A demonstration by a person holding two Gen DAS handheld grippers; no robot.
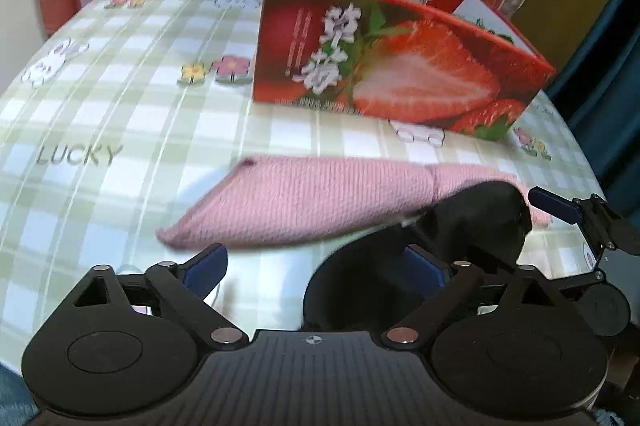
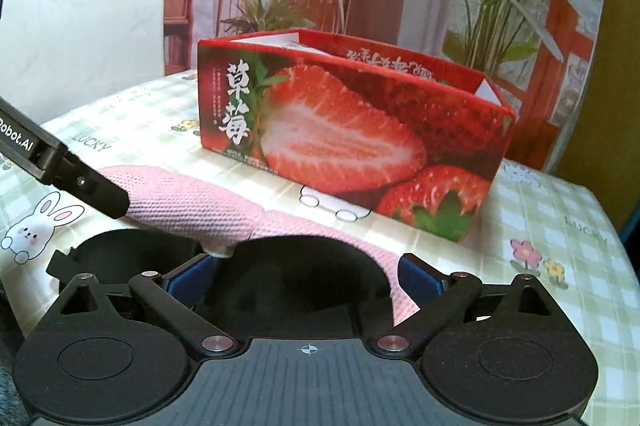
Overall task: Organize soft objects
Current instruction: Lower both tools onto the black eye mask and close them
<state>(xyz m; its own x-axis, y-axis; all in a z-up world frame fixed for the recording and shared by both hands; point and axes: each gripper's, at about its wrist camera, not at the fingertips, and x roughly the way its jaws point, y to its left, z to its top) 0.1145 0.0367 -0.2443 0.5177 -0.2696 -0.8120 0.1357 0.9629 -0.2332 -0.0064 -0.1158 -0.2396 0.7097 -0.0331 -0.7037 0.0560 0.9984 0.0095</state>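
My left claw [image 1: 316, 266] stands wide apart, clamping nothing, low over the pink knitted cloth [image 1: 296, 202]. My right claw [image 2: 306, 272] is spread just as wide around a black soft thing [image 2: 296, 274] lying on that cloth. Beyond stands the strawberry box [image 2: 352, 130] on the checked tablecloth [image 1: 120, 114].

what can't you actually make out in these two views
- Inside of the red strawberry-print cardboard box: left wrist view shows only something white above the rim; its walls hide the rest.
- Black soft object: right wrist view, the right gripper body cuts off its lower part.
- Pink knitted cloth: left wrist view, blurred, right end hidden behind the black object.
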